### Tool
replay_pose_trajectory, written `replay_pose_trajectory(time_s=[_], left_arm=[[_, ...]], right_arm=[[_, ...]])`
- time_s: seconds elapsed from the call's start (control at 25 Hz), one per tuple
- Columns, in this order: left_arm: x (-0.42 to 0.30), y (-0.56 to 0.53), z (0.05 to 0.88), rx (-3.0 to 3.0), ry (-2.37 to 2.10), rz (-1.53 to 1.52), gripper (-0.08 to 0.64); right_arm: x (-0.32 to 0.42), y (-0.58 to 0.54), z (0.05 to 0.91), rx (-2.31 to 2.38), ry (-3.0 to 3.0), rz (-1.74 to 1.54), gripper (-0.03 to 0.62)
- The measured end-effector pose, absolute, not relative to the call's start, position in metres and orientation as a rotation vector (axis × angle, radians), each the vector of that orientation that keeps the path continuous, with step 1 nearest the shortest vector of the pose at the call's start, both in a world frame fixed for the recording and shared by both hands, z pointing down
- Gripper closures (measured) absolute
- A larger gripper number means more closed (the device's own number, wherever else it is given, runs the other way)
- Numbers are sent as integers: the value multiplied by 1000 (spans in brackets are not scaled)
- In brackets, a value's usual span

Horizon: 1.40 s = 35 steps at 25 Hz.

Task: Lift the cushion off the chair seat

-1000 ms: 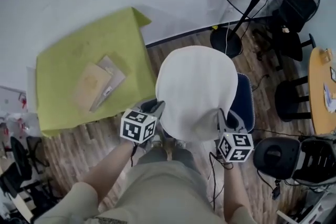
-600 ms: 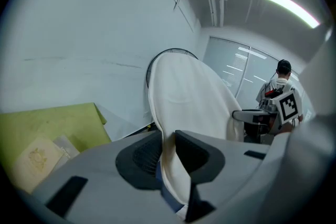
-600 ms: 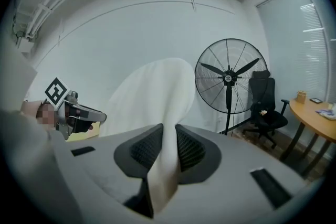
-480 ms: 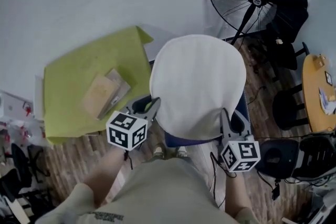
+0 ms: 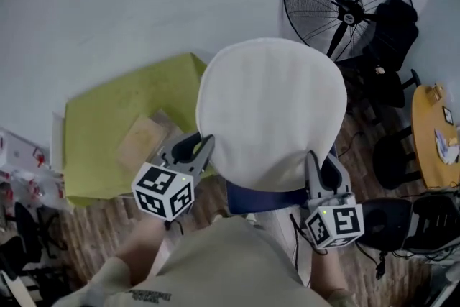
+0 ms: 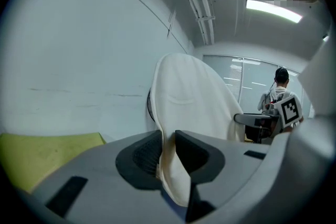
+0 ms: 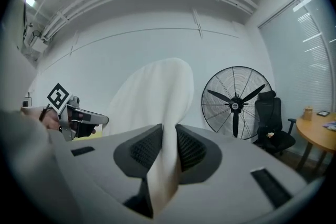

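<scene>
Two grippers are sharing the cushion (image 5: 269, 111) in the head view. Our left gripper (image 5: 194, 147) is pinching its left edge and our right gripper (image 5: 323, 169) its right edge. The white pad is spreading out ahead of us, raised over the blue chair seat (image 5: 262, 198), which is peeking out under its near edge. To the left, a green table cover (image 5: 108, 126) is lying just beside the cushion's rim, with a brown flat packet (image 5: 140, 141) on it; to the right, a standing fan (image 5: 345, 3), a black chair (image 5: 384, 61) and a round wooden table (image 5: 431, 133) are crowding the floor; ahead, a pale wall (image 5: 108, 11) is closing off the space.

In the left gripper view, we are seeing the jaws nearly together, pressing the thin fabric rim between the ribbed pads; the cushion is rising upright beyond them, with bare wall to its left.

In the right gripper view, the jaws are likewise closing tight on the opposite rim, the fabric passing straight between them; the fan is standing well apart on the right.
</scene>
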State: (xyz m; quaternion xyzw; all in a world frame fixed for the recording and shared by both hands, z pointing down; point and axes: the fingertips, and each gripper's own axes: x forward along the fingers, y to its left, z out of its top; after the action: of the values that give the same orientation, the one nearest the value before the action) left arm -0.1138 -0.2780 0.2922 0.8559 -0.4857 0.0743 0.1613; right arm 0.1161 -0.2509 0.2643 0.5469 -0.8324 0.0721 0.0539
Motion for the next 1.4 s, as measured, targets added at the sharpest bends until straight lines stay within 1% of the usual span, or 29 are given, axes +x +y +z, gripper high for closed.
replay_pose_trajectory(time_s=[0.56, 1.08, 1.4], left_arm=[[-123, -275, 289, 2429, -1426, 219, 466], [-112, -272, 286, 2440, -1426, 229, 466], [-108, -266, 284, 2447, -1415, 230, 466]], right_arm=[[107, -254, 264, 1607, -2547, 235, 500], [118, -254, 264, 1611, -2554, 286, 500], [121, -250, 260, 1615, -2537, 259, 500]])
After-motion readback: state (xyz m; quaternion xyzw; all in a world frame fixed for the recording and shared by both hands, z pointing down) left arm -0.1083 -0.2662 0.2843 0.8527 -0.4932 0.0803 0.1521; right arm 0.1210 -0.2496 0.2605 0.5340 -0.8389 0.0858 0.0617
